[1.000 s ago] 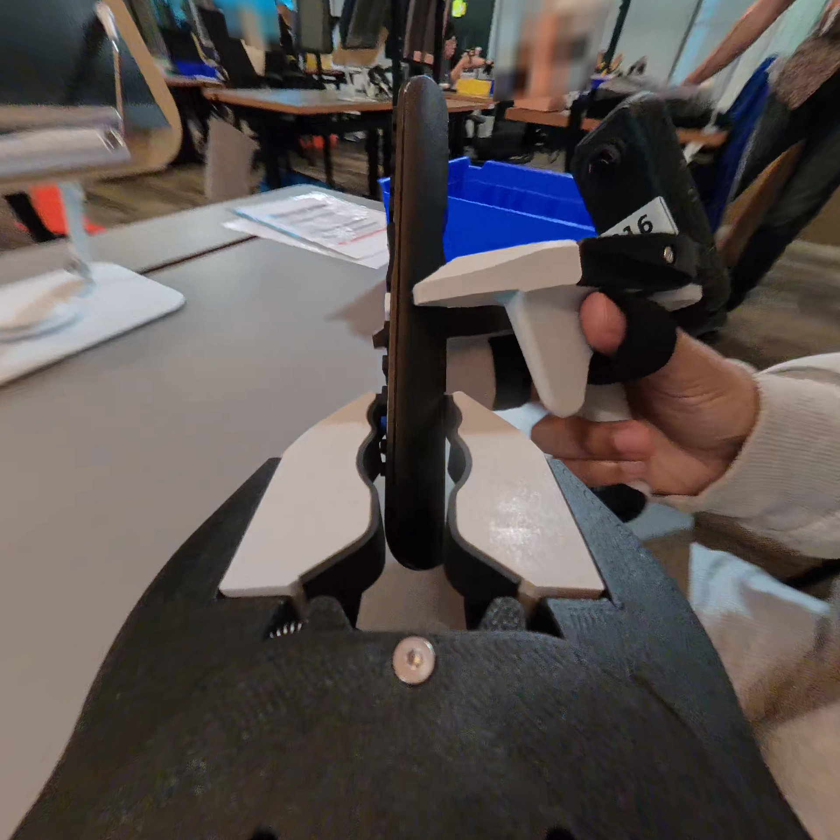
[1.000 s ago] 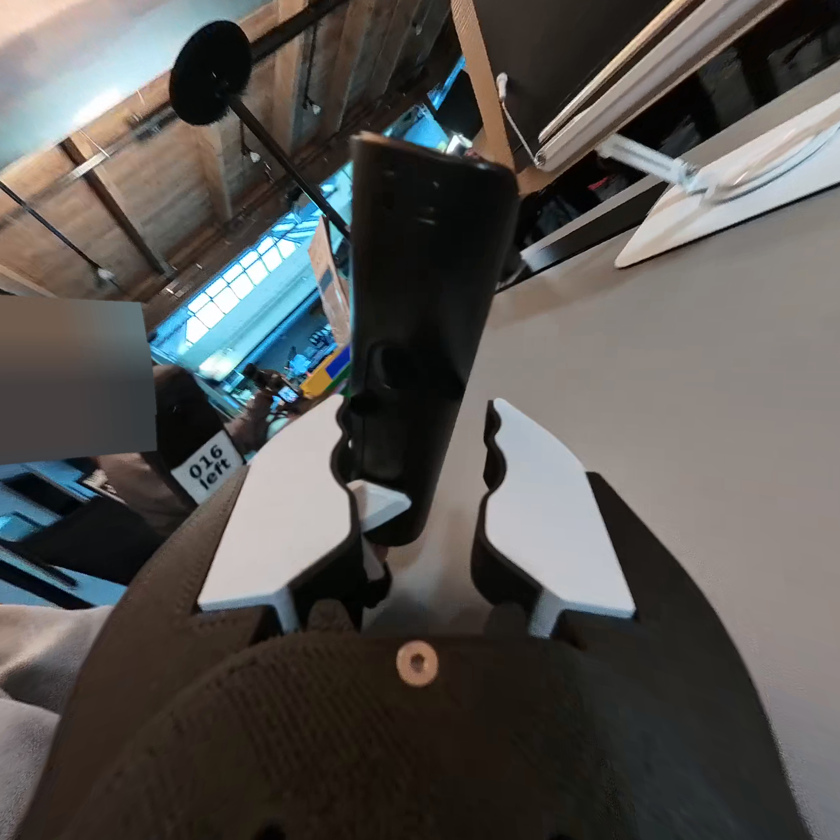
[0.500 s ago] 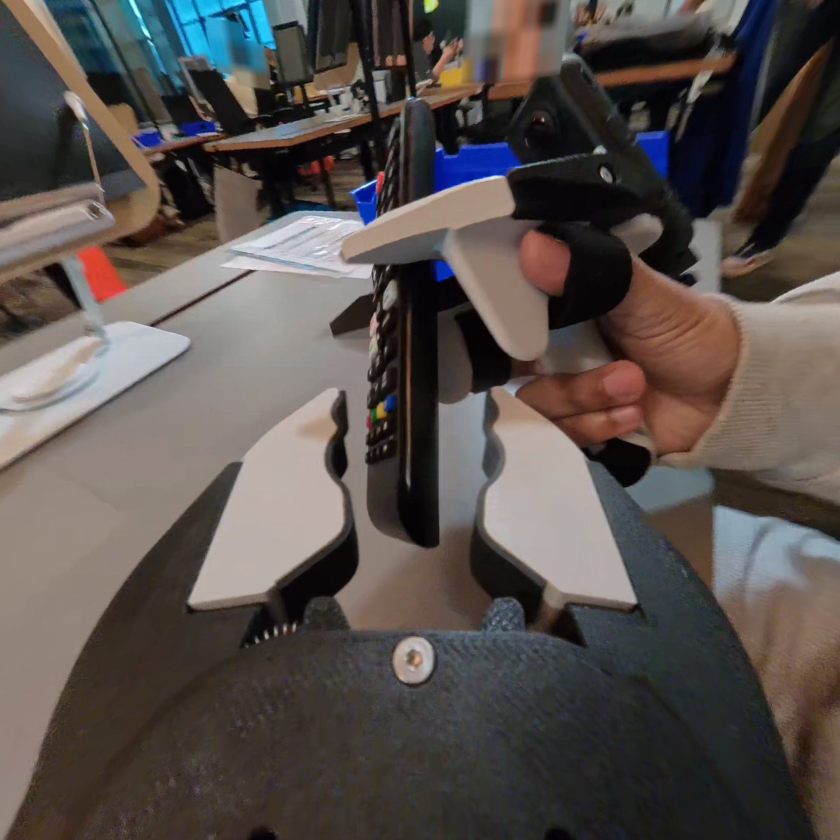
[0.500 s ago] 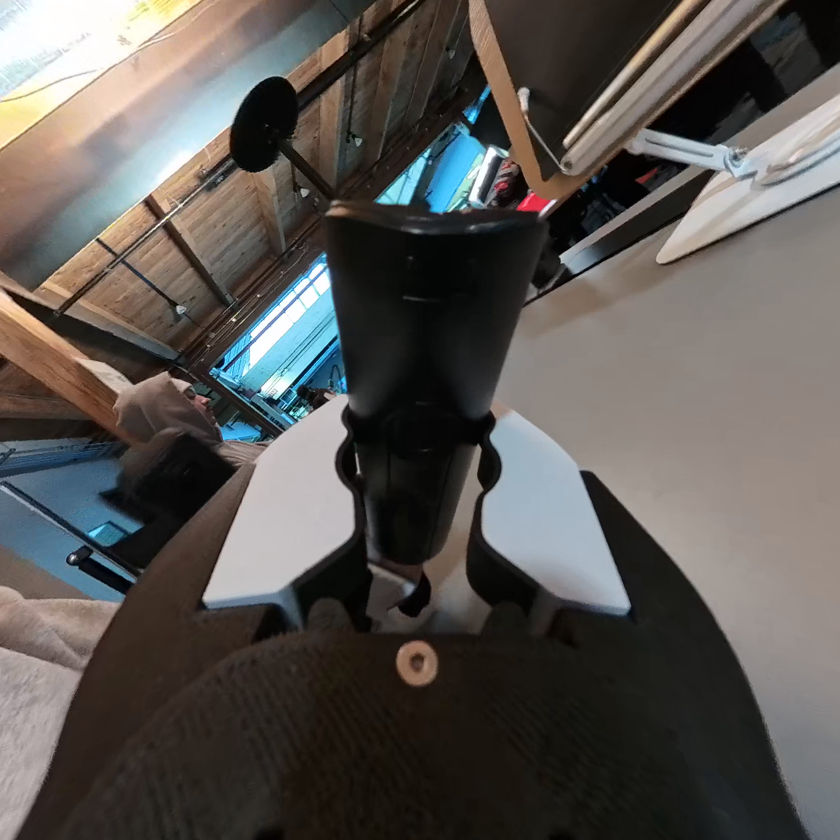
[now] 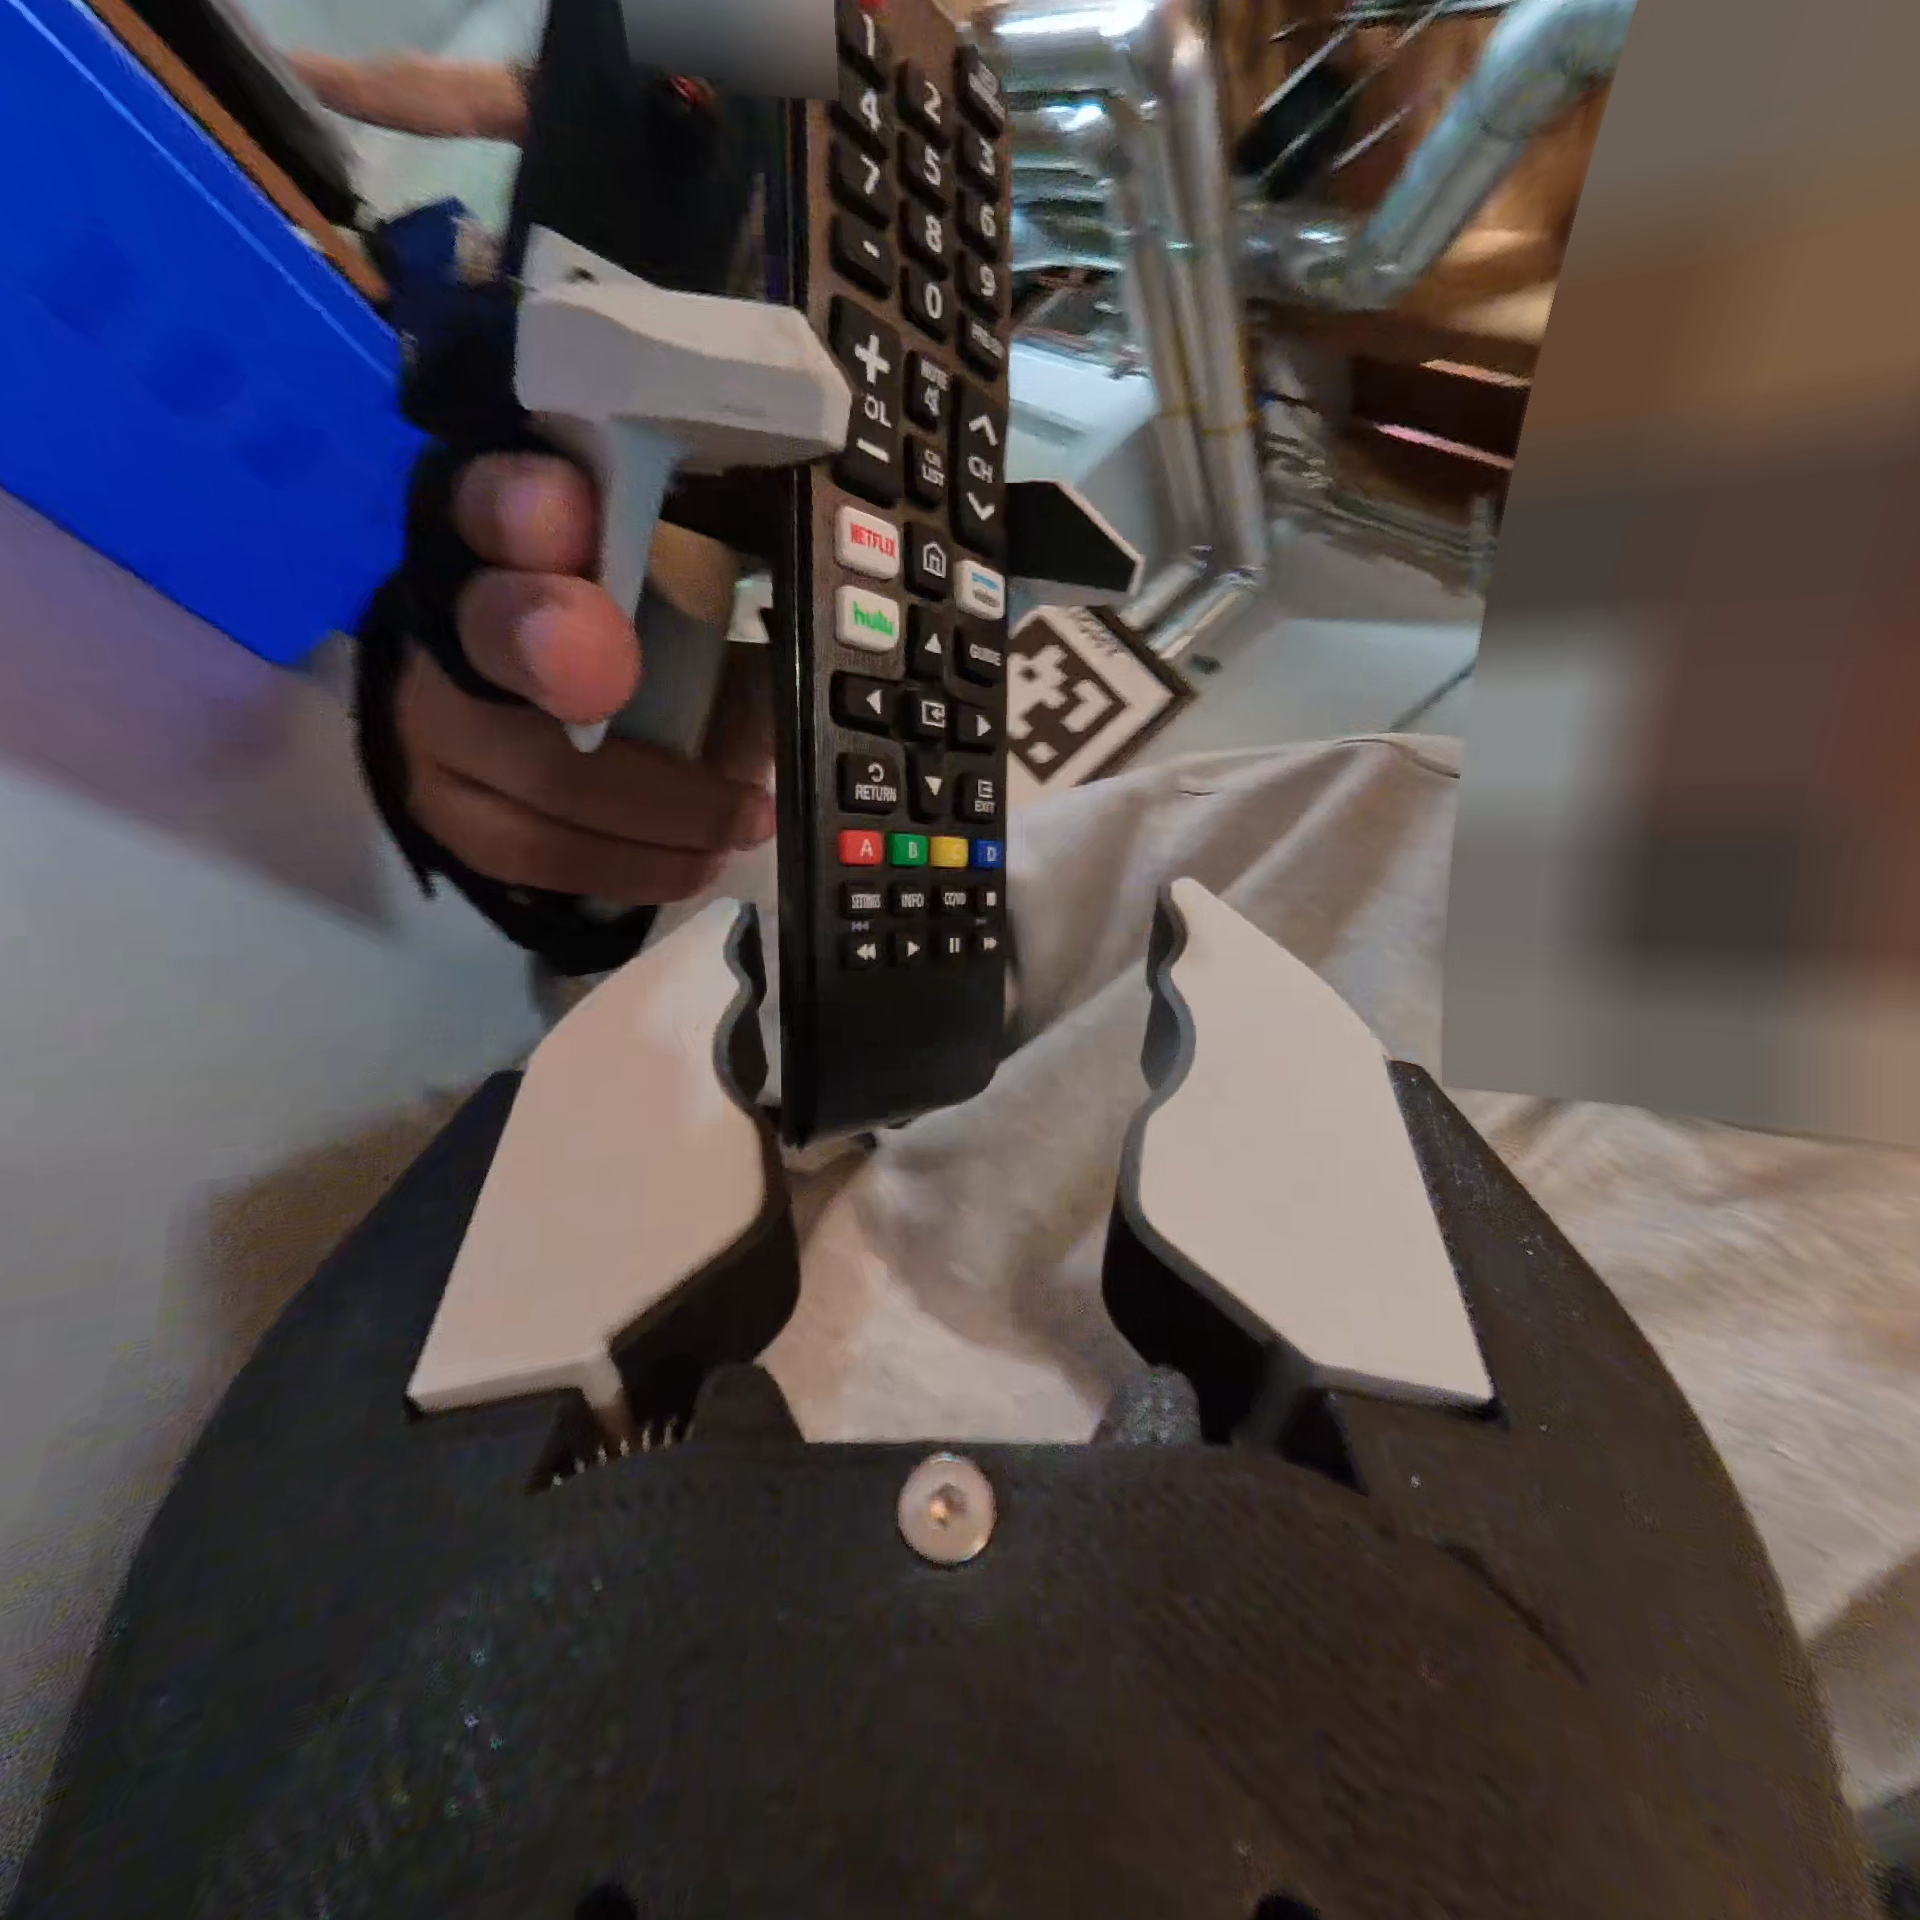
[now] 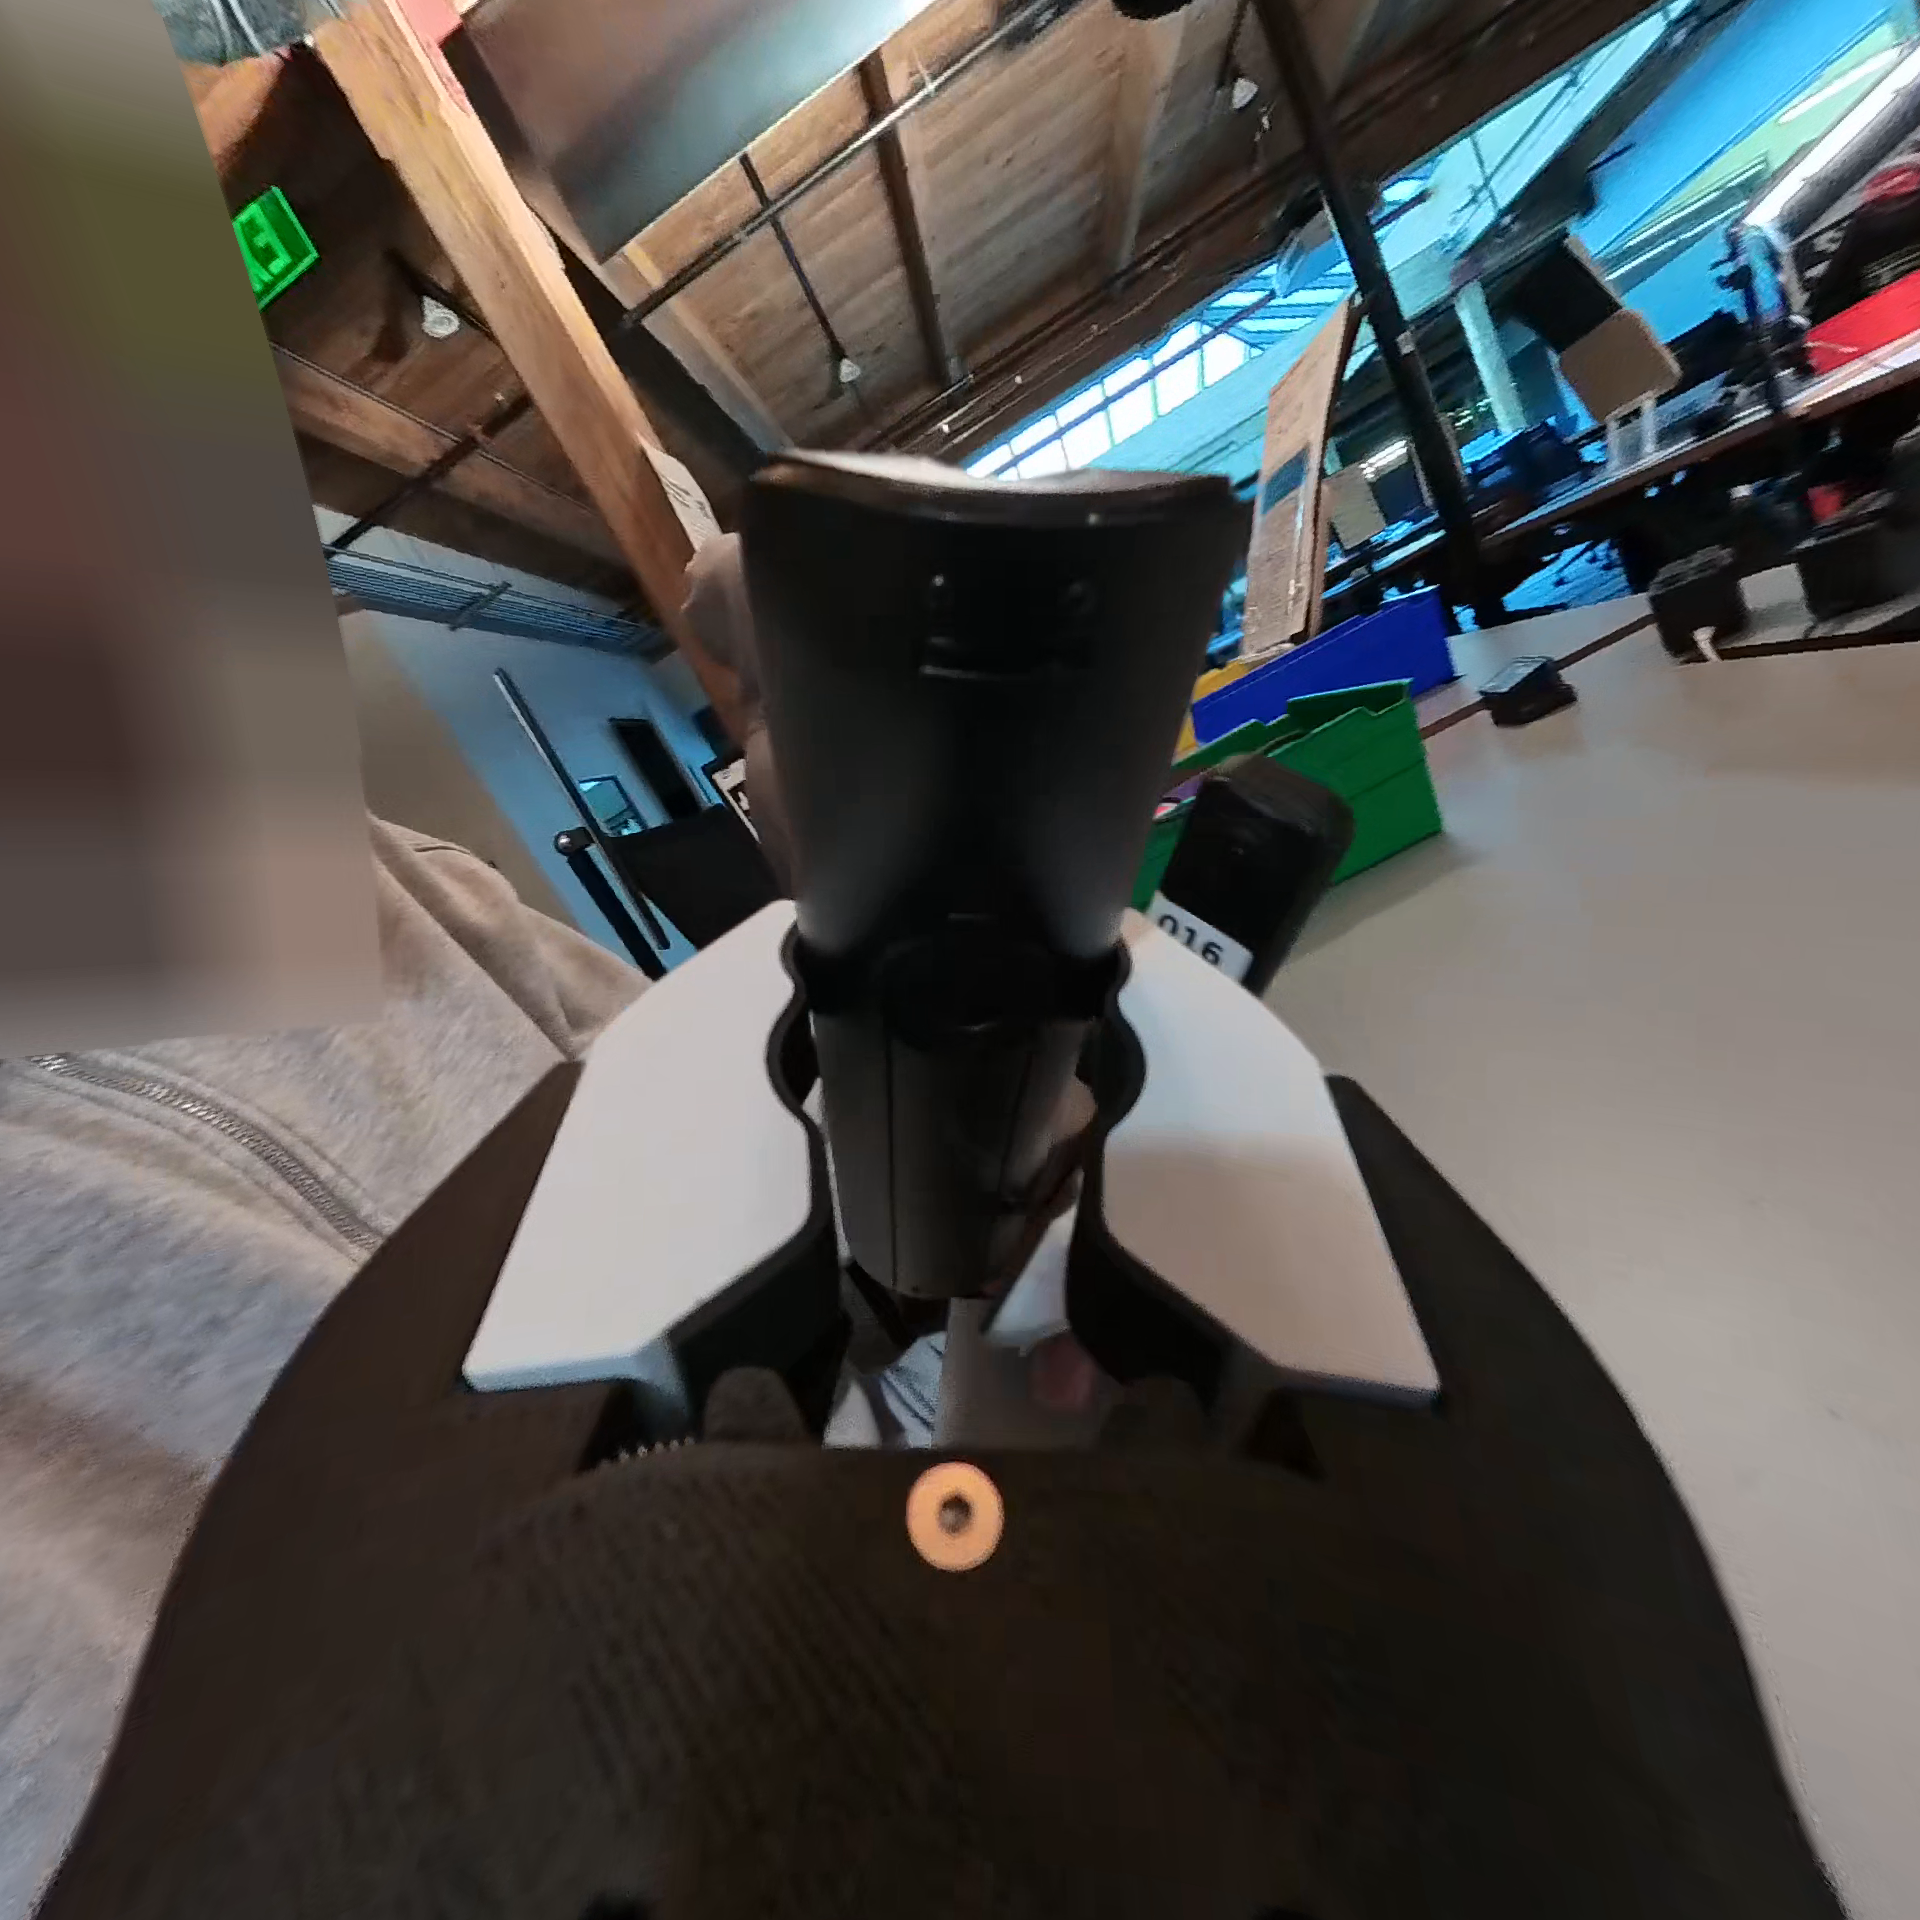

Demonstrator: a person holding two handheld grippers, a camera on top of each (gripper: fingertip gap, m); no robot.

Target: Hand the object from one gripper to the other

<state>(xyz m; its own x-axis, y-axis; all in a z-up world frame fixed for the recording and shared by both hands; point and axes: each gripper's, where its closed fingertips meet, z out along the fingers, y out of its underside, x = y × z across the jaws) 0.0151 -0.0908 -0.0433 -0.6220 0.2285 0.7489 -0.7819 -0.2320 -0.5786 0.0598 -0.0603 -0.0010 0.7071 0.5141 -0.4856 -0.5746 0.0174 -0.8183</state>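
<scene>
A black remote control (image 5: 914, 623) stands upright, its button face turned to the left wrist view. My left gripper (image 5: 956, 904) is open; the remote's lower end sits between its fingers, close to the left finger (image 5: 623, 1174) and apart from the right one. My right gripper (image 6: 956, 966) is shut on the remote (image 6: 977, 727), whose plain back shows in the right wrist view. In the left wrist view one white finger (image 5: 675, 384) of the right gripper presses the remote at mid-height, with a hand (image 5: 540, 727) on its trigger.
A blue bin (image 5: 156, 364) is at the left of the left wrist view. A green bin (image 6: 1351, 769) and a blue bin (image 6: 1330, 665) stand on the light table (image 6: 1610, 987). The person's grey sweater (image 6: 208, 1195) fills the left. The left gripper's black body (image 6: 1247, 862) shows behind the remote. My hands' fingertips stand some 6 cm from each other.
The left gripper has opened off the remote and the right gripper has shut on it. Both grippers and the remote have swung round, so the button face now faces the left camera.
</scene>
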